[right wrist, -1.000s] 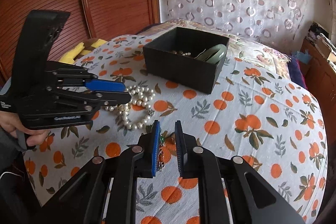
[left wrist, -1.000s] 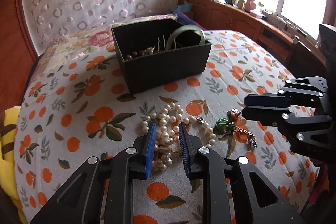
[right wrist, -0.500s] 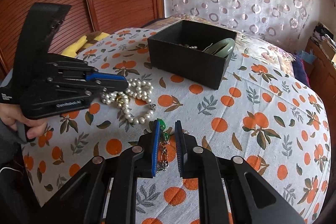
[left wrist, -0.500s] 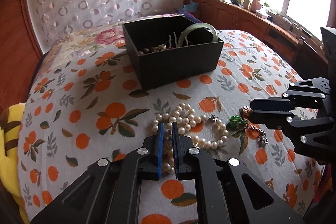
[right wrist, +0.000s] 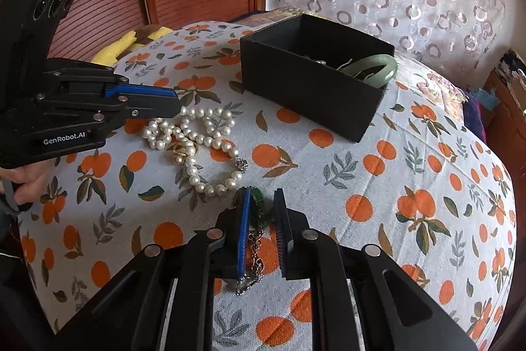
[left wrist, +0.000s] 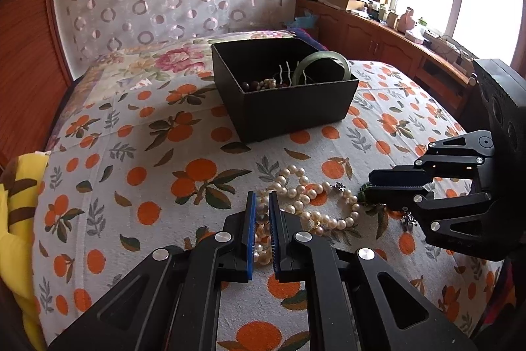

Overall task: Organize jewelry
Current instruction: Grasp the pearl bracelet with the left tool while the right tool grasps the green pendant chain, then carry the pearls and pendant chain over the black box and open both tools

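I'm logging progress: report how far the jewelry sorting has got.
Done: a green bangle and dark beads already lie in the black box. In hand: the left claw is shut on the pearl necklace; the right claw straddles the green charm chain, not yet closed. Left: both pieces still lie on the cloth.

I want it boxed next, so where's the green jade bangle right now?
The green jade bangle already leans inside the black open box, at its right end in the left wrist view, beside the brown beads.
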`<state>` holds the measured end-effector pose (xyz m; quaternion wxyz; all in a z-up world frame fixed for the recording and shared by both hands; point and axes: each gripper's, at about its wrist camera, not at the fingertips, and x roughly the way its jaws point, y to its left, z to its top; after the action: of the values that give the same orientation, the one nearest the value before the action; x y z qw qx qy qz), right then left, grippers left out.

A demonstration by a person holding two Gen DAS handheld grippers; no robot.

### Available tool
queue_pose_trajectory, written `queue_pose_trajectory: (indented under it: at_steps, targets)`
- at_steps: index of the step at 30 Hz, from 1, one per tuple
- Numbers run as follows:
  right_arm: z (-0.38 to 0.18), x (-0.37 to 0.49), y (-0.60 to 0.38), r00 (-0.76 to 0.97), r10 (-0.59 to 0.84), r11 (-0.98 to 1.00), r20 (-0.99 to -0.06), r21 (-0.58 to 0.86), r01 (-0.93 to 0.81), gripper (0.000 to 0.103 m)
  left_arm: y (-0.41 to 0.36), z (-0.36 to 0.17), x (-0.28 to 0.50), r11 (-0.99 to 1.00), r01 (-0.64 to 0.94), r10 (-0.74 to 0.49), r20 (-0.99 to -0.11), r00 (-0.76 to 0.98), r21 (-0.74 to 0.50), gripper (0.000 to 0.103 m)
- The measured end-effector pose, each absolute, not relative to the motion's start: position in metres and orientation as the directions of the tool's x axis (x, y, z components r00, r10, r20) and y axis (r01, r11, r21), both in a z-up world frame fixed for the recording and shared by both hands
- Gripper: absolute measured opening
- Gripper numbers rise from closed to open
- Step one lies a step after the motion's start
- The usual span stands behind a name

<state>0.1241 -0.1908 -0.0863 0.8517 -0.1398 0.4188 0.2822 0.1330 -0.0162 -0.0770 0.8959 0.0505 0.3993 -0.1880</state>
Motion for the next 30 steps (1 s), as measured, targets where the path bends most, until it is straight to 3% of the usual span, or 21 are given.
queue_pose_trajectory:
  at_steps: [2,3,22,30]
  targets:
    - [-0.086,0.124,-0.190,0.490,0.361,0.799,-0.793,-0.008,-0.602,0.014,-0.016,-0.078,0.134,0.925,0.376,-0.295,-0.735,0.610,-0.059,0.007]
    - [-0.086,0.123,-0.190,0.491,0.362,0.797,-0.793,-0.010,-0.604,0.007,-0.016,-0.077,0.133,0.925,0.376,-0.296,-0.734,0.612,-0.059,0.007]
    - [0.001,0.105,-0.211,0.650,0.430,0.821,-0.627,-0.029,-0.570,0.007,-0.018,0.005,0.119,0.917,0.395,-0.355,-0.584,0.730,-0.064,0.006]
    - [0.019,0.111,-0.210,0.675,0.427,0.827,-0.601,-0.042,-0.560,0.007,-0.021,0.030,0.122,0.919,0.391,-0.350,-0.546,0.761,-0.045,0.006]
